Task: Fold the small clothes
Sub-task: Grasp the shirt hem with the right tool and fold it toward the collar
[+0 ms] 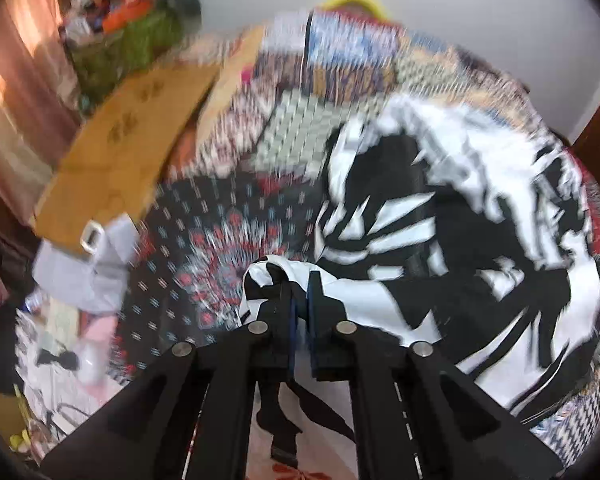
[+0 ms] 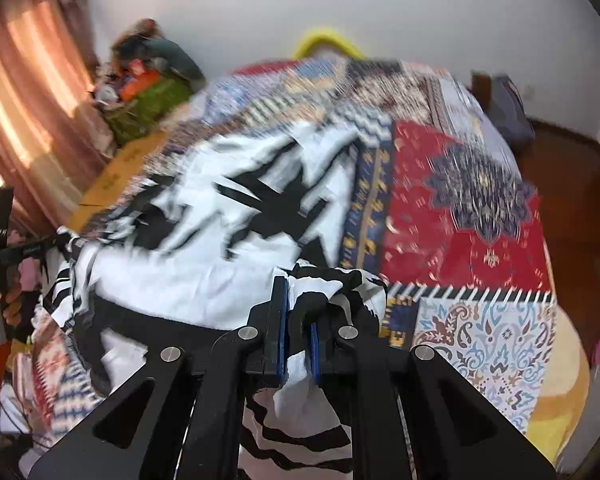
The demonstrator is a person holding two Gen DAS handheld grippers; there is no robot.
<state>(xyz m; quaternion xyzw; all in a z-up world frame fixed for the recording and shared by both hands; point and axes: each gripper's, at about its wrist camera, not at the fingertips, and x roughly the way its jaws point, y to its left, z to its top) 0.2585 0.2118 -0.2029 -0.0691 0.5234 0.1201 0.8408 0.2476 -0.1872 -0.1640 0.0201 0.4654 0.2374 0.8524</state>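
A black-and-white patterned garment (image 1: 440,216) lies spread over a patchwork bedspread (image 1: 220,216). In the left wrist view my left gripper (image 1: 302,280) is shut on a bunched corner of this garment, with cloth hanging below the jaws. In the right wrist view the same garment (image 2: 228,216) stretches to the left, and my right gripper (image 2: 298,292) is shut on another bunched edge of it, with fabric gathered between the blue pads (image 2: 283,312). Both views are blurred by motion. At the far left of the right wrist view a hand holds the other gripper (image 2: 0,232).
A flat cardboard sheet (image 1: 116,160) lies at the bed's left side, next to a green bag of clutter (image 1: 128,40). A grey folded item (image 1: 88,264) sits by the cardboard. Curtains (image 2: 20,120) hang at left. The red and paisley patches (image 2: 460,220) lie to the right of the garment.
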